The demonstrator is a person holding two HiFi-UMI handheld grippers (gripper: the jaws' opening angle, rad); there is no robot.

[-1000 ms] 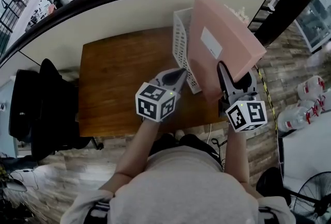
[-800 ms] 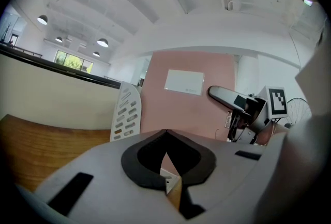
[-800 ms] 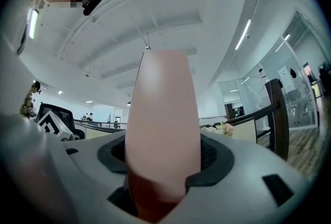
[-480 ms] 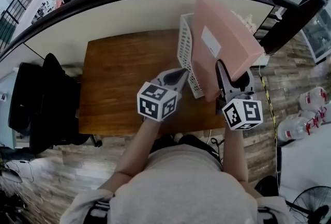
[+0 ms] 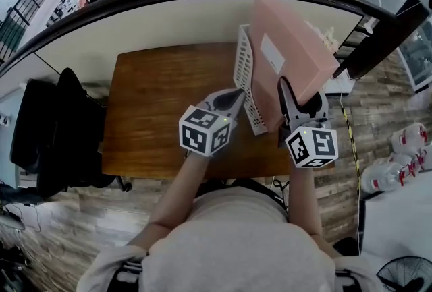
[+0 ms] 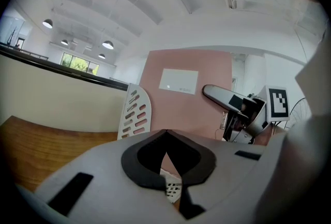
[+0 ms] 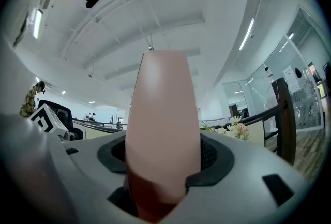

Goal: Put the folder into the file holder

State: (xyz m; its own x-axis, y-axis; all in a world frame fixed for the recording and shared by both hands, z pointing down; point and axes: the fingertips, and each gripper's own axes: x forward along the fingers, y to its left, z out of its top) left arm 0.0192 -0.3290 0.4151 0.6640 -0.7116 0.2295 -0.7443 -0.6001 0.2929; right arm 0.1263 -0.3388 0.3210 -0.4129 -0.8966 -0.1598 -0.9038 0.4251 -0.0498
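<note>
Mid-carry: right tool (image 5: 300,100) clenched on upright pink folder (image 5: 290,48), beside white file holder (image 5: 243,71); left tool (image 5: 236,94) closed, empty. Next, probably: lining bottom edge over slot, lowering straight.

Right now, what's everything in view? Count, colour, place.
folder: 1, pink, upright, just right of the file holder, lower edge in the right tongs
file holder: 1, white, slotted, on the table's right part
table: 1, brown wood, centre
chair: 1, black, left of the table
bottles: several, clear, on the floor at right
left tongs: 1, grey, shut, empty, tip near the file holder
right tongs: 1, grey, clamped on the folder
</note>
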